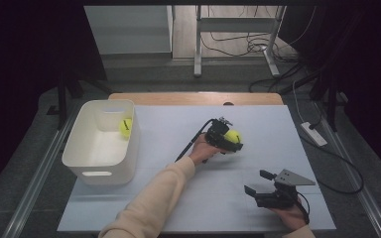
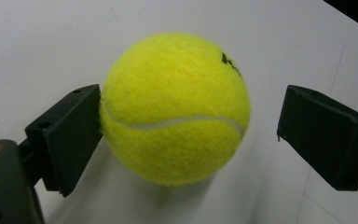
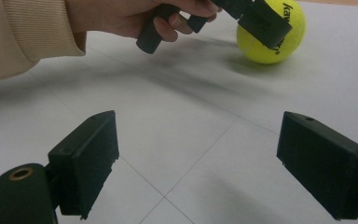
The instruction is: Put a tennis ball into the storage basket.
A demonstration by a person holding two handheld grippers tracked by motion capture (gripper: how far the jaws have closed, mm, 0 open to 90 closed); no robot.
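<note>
Near the middle of the white table (image 1: 178, 124), the tennis ball (image 2: 175, 107) sits between the left gripper's (image 2: 189, 121) parted jaws, touching one and clear of the other, unclamped, while the right gripper (image 3: 198, 158) hangs open well apart.

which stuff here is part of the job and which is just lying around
In the job:
- tennis ball on the table, between the open jaws of the left gripper
- white bin, a second ball inside it

Lying about:
- right gripper, open, idle
- power strip on the floor
</note>
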